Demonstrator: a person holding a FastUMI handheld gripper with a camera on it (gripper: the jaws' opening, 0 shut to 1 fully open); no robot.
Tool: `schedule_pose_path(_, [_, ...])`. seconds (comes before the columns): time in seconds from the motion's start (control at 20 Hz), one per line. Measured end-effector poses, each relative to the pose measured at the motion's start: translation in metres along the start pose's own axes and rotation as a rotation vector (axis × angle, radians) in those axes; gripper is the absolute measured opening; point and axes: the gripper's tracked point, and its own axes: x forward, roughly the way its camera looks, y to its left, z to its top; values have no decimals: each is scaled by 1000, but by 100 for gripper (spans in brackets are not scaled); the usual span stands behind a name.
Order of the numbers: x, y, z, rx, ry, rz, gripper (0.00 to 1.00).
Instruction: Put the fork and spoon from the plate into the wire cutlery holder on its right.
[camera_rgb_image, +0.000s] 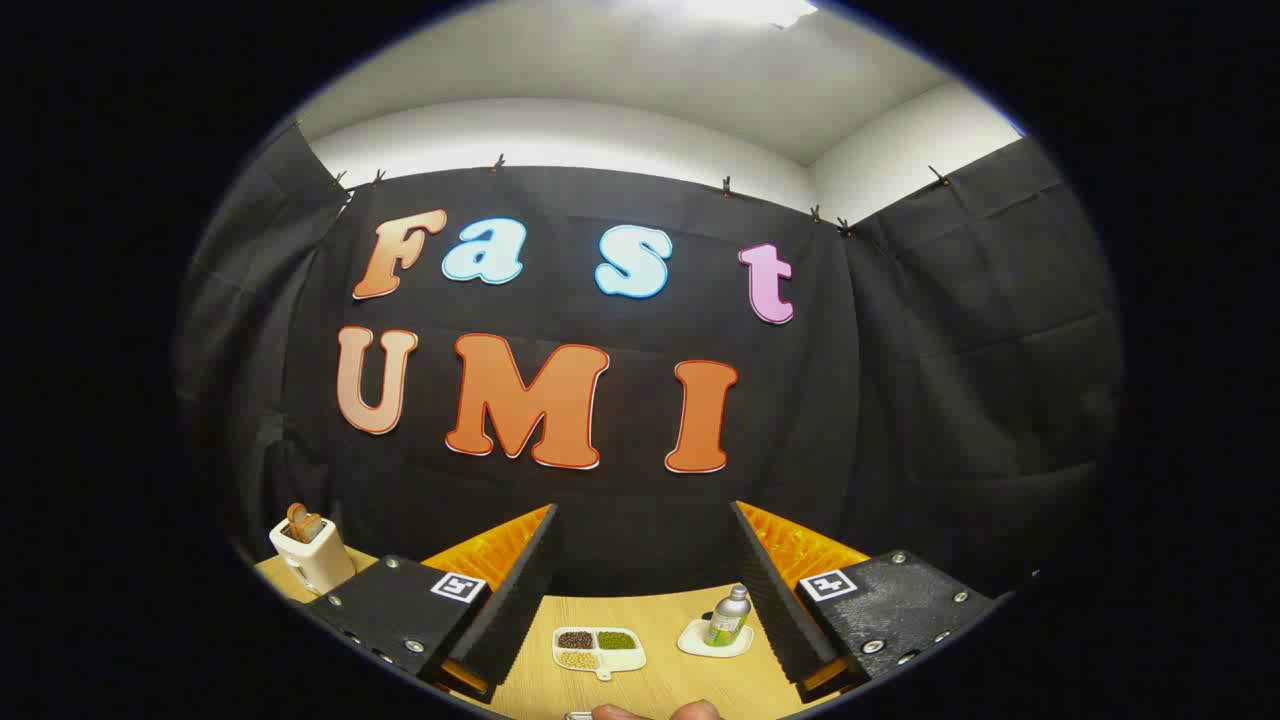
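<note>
The gripper (645, 560) is raised above a pale, smooth wooden table (660, 690), with its two fingers spread wide and nothing between them. Each finger is a black wedge with a ribbed inner face (520, 590), an orange plastic back, and a flat black base plate fixed with silver screws and carrying a small square black-and-white marker.

Between the fingers, on the table, lies a small white tray (598, 648), rounded-rectangular and split into three compartments: dark brown beans, green beans and pale yellowish beans. Just beside the right finger, a small bottle (728, 615) with a silver metal cap and a green label stands upright on a white dish (700, 643).

Beyond the left finger, near the cloth wall, sits a cream-coloured toaster (312, 555), boxy with rounded corners, with brown slices sticking up from its top.

At the near edge of the table a fingertip (655, 711) shows beside a small bit of shiny metal that is too cut off to identify. I cannot tell where the plate, fork, spoon or cutlery holder are.
</note>
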Motion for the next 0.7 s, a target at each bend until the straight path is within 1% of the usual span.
schedule_pose_path(0.4, [2,3,0,7,-6,-5,98])
schedule_pose_path(0.7, [-1,26,-8,26,28,27,98])
